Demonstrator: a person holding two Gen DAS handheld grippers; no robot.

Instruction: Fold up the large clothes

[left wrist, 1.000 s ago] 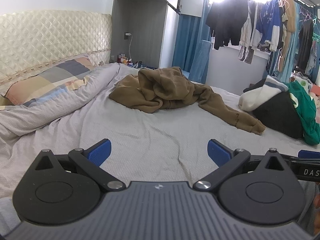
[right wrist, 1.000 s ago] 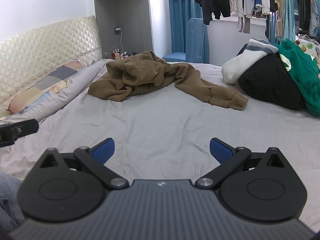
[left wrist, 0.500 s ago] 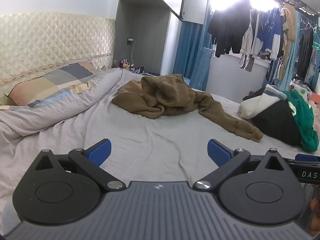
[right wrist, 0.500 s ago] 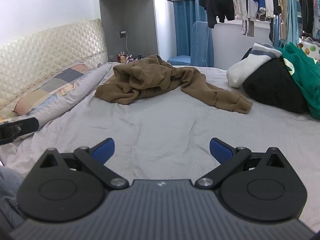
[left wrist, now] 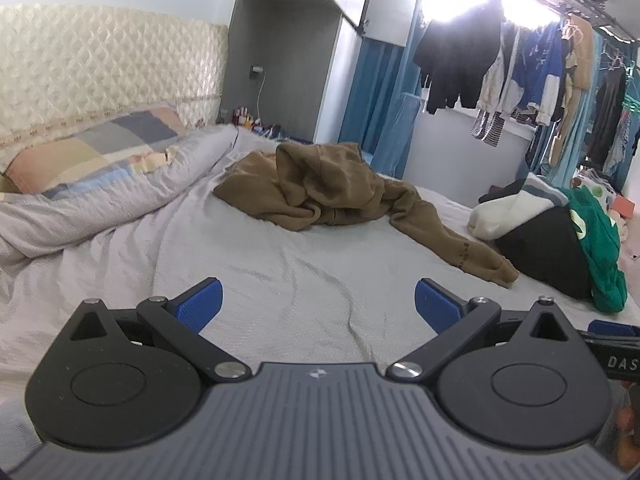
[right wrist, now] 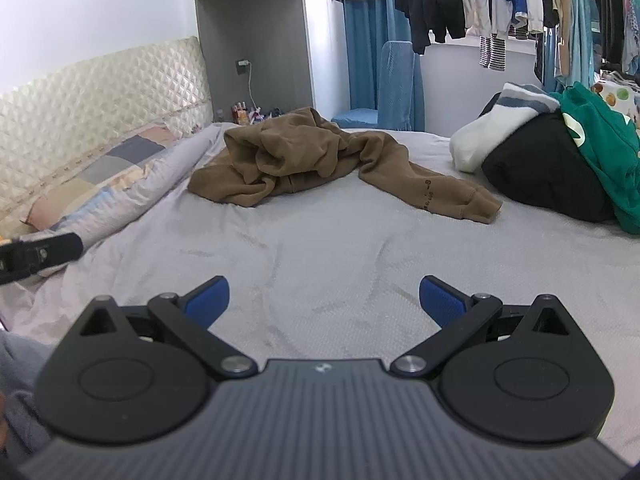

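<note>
A crumpled brown sweatshirt [left wrist: 320, 184] [right wrist: 288, 156] lies in a heap on the grey bed sheet [left wrist: 280, 280] [right wrist: 340, 248], one sleeve trailing out to the right. My left gripper [left wrist: 318, 304] hovers low over the sheet well short of it, open and holding nothing. Likewise my right gripper [right wrist: 324, 300] stands open and empty above the near part of the bed. The left tool's tip [right wrist: 40, 254] shows at the right wrist view's left edge.
A pile of clothes, black, white and green [left wrist: 560, 240] [right wrist: 560, 160], sits at the bed's right side. A rolled duvet and patchwork pillow [left wrist: 100, 168] line the left by the quilted headboard. More garments hang on a rack [left wrist: 500, 60] behind.
Both cameras have tilted upward a little, so the sweatshirt sits lower in view and slightly nearer. The jaws of both grippers have stayed wide apart.
</note>
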